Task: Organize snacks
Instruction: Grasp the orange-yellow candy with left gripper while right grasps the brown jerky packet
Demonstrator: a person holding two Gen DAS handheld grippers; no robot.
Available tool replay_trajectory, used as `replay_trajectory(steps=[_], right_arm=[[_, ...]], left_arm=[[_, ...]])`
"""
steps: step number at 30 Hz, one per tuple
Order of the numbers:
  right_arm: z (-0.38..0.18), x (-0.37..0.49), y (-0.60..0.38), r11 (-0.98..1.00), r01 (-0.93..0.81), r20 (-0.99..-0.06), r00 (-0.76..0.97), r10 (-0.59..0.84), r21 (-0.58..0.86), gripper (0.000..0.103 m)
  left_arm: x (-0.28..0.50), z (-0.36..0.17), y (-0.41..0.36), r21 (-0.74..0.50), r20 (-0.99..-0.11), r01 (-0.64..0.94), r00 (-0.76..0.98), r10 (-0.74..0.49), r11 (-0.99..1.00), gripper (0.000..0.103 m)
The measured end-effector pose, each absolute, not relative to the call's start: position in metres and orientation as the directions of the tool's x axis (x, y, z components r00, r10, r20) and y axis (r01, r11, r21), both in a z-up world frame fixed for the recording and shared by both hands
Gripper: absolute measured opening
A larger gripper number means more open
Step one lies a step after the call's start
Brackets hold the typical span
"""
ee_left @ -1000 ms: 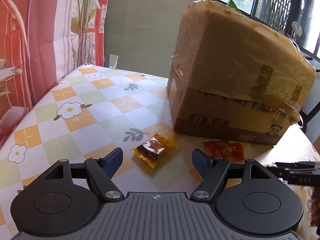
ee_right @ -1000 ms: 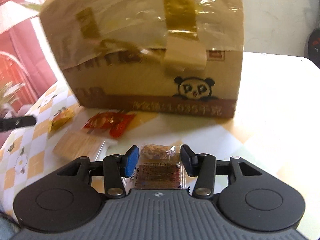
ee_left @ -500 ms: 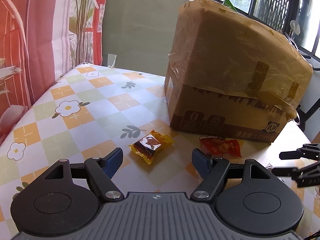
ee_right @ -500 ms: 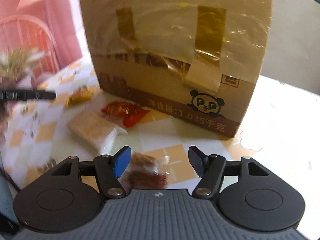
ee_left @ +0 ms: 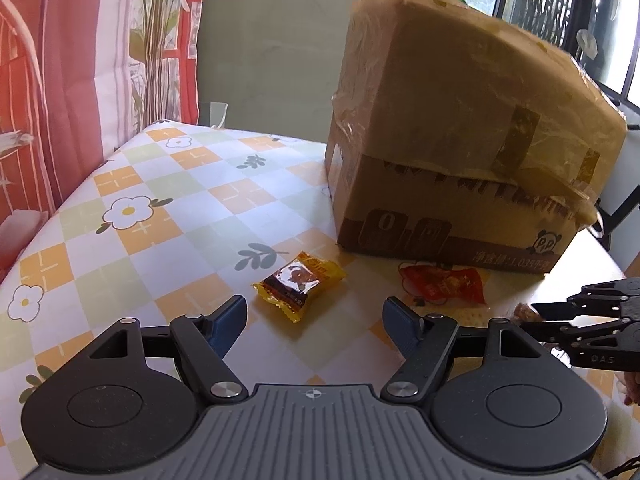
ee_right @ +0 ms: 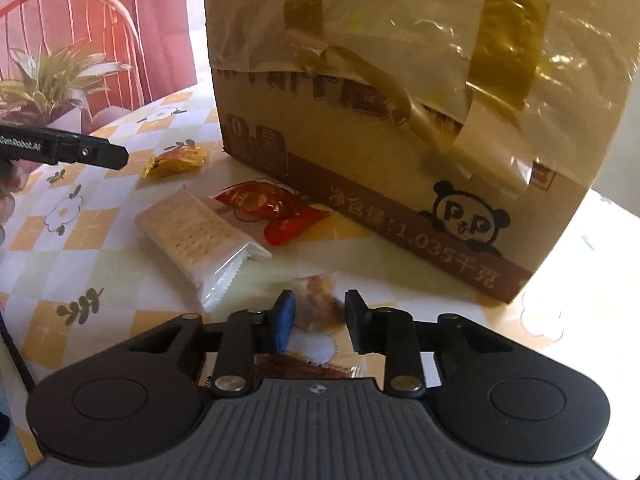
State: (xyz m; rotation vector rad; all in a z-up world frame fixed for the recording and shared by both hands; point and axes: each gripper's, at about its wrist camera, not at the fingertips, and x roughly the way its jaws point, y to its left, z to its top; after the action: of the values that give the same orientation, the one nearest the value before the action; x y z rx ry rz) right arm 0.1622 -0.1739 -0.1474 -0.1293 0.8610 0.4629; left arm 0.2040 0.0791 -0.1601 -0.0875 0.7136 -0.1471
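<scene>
Right wrist view: a clear-wrapped brown snack (ee_right: 318, 304), blurred, sits on the checked tablecloth (ee_right: 36, 236) between the right gripper's (ee_right: 320, 312) fingers, which have narrowed around it since half a second ago. The left gripper (ee_left: 314, 320) hangs wide above a yellow candy (ee_left: 298, 284) near the cardboard box (ee_left: 460, 152).

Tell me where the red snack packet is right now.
In the right wrist view the red snack packet lies on the tablecloth left of centre, against the foot of the cardboard box, just right of the cracker pack.
</scene>
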Motion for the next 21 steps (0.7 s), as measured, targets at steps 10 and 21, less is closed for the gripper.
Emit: replay_trajectory(steps=[10,21], right_arm=[[-0.156,0.152,-0.190,0.936,-0.323,-0.689,0.648,0.325,0.138,0.023],[-0.157,0.149,-0.194,0.937,-0.319,-0.672,0.665,0.326,0.139,0.023]], left_arm=[[0.249,-0.166,0.079,-0.118,-0.663,0.194,0.715,-0.223,0.974,0.072],[0.273,-0.192,0.068,0.019,-0.707,0.289,0.680,-0.192,0.957,0.063]])
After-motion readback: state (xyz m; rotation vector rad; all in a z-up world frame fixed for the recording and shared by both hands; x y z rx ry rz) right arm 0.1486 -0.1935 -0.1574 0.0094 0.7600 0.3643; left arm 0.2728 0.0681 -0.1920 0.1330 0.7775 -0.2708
